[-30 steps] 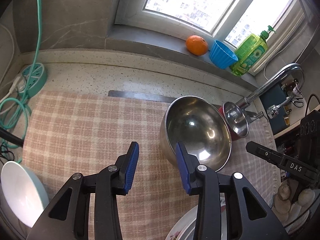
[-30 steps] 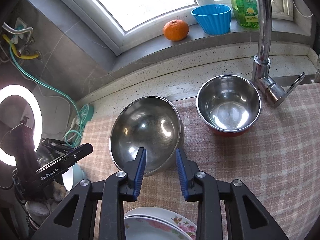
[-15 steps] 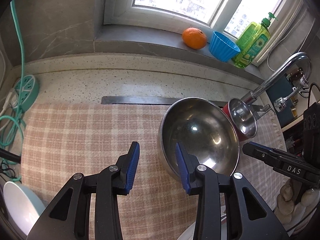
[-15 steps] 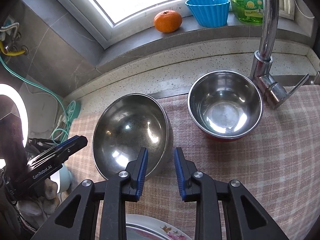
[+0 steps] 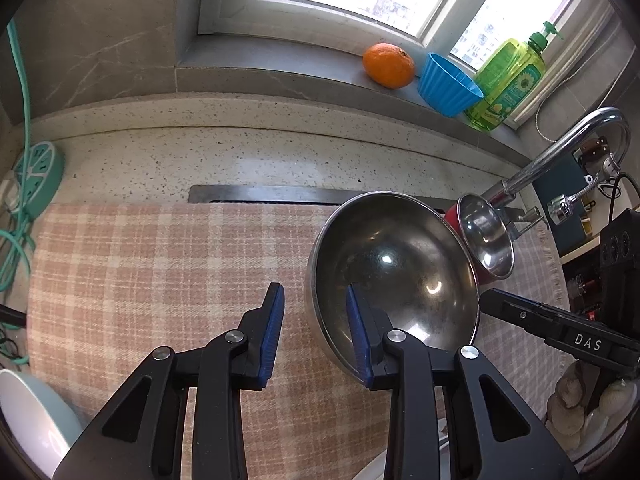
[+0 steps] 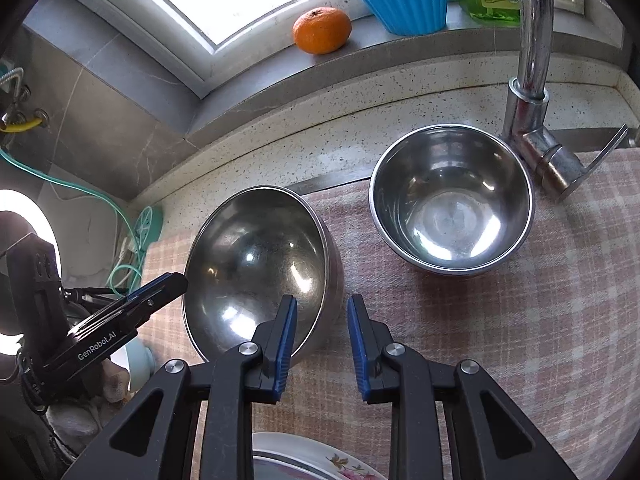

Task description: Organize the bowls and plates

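Note:
A large steel bowl (image 5: 396, 276) (image 6: 256, 264) sits on a checked cloth (image 5: 160, 280). My left gripper (image 5: 314, 320) straddles its left rim, one pad inside and one outside. Its jaws are closing and neither pad presses on the wall. My right gripper (image 6: 322, 328) straddles the opposite rim the same way and stands open with a gap on both sides. A smaller steel bowl (image 6: 452, 204) (image 5: 486, 240) with a red outside stands beside the large one, near the tap. A flowered plate (image 6: 312, 460) lies just below my right gripper.
A tap (image 6: 528, 80) rises beside the small bowl. On the sill stand an orange (image 6: 322, 30), a blue cup (image 6: 404, 0) and a green soap bottle (image 5: 508, 84). A pale bowl (image 5: 28, 420) and a teal power strip (image 5: 38, 168) with cables lie at the cloth's left.
Both grippers have come lower and closer to the large bowl, which now looms bigger. The left jaws have narrowed around its rim. The bowls have stayed in place.

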A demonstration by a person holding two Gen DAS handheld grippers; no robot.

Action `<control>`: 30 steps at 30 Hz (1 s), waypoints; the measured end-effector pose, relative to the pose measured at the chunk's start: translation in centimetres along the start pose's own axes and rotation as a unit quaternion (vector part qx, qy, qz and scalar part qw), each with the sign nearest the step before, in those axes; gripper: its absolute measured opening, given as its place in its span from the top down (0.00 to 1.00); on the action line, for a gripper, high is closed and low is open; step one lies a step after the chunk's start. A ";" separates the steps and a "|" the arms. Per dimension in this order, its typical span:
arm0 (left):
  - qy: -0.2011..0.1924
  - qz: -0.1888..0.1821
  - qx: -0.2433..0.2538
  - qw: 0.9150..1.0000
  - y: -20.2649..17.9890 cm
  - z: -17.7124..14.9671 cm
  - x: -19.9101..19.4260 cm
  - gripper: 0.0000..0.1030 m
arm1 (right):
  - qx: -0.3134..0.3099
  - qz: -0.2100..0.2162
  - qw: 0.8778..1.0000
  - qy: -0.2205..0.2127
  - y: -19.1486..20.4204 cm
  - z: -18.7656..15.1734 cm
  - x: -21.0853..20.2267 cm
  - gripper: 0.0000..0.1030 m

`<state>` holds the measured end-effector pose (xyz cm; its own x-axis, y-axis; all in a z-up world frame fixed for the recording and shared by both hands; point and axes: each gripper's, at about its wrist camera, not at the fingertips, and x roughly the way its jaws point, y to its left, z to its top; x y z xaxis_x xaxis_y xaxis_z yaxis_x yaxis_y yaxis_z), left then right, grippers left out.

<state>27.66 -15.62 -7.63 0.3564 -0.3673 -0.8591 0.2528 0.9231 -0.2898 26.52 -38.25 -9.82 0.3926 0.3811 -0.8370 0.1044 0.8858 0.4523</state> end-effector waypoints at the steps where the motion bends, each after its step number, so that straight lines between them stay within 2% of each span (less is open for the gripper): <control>1: 0.002 0.000 0.002 1.000 0.0 0.0 0.1 0.74 | 0.001 0.001 1.000 0.002 0.1 0.0 0.1 0.78; 8: 0.013 -0.004 0.004 1.000 0.0 -0.1 0.9 0.79 | 0.003 -0.001 1.000 0.013 0.2 0.5 1.2 0.84; 11: 0.017 -0.005 0.002 1.000 0.2 0.0 1.1 0.86 | 0.002 -0.004 1.000 0.017 0.2 0.6 1.5 0.85; 14: 0.020 -0.006 0.005 1.000 0.1 0.0 1.3 0.89 | 0.001 -0.007 1.000 0.017 0.3 0.8 1.7 0.87; 18: 0.021 -0.005 0.006 1.000 0.1 -0.1 1.5 0.90 | 0.005 -0.012 1.000 0.022 0.0 0.9 2.0 0.91; 30: 0.016 -0.006 -0.007 1.000 0.7 -0.5 0.9 0.91 | -0.006 -0.021 0.999 0.024 1.1 0.6 1.9 0.91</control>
<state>27.72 -15.27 -8.85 0.3247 -0.3749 -0.8683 0.2450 0.9201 -0.3056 27.98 -36.71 -10.73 0.3439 0.3560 -0.8689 0.1083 0.9042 0.4132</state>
